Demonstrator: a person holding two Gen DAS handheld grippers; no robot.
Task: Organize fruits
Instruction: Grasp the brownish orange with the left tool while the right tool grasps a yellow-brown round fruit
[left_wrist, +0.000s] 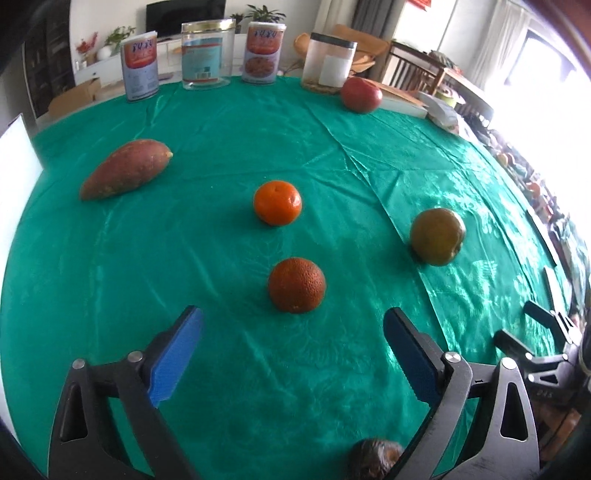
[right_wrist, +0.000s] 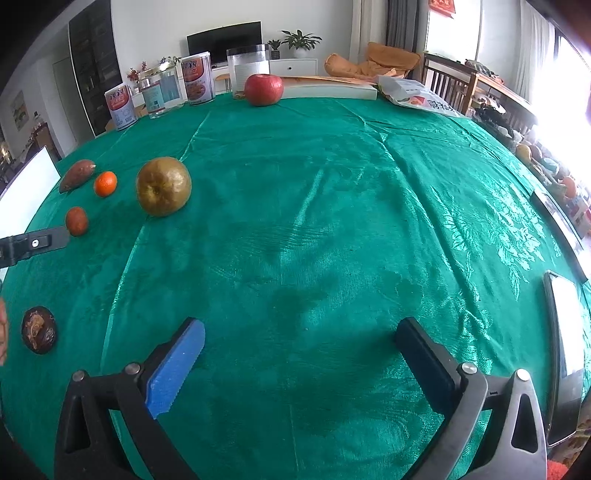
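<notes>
The left claw (left_wrist: 291, 354) is spread wide and holds nothing; the dark orange fruit (left_wrist: 296, 285) lies just beyond its blue pads (left_wrist: 177, 354), on the centre line. This fruit is judged to be the next one to be taken. The claw should be moved forward and lowered until both pads pass the widest part of the fruit, and only then closed gently, since a round fruit may roll away on the smooth cloth. The right claw (right_wrist: 299, 350) is also released and empty, above bare cloth.

Farther away a bright tangerine (left_wrist: 277, 202) is seen, a sweet potato (left_wrist: 125, 168) at the far left, a brownish pear (left_wrist: 437, 236) at the right, and a red apple (left_wrist: 361, 94) near the far edge.

The table (left_wrist: 92, 277) is covered with a shiny green cloth with creases. Tins and jars (left_wrist: 207, 53) are placed along its far edge, and a living room with a television is seen behind.
</notes>
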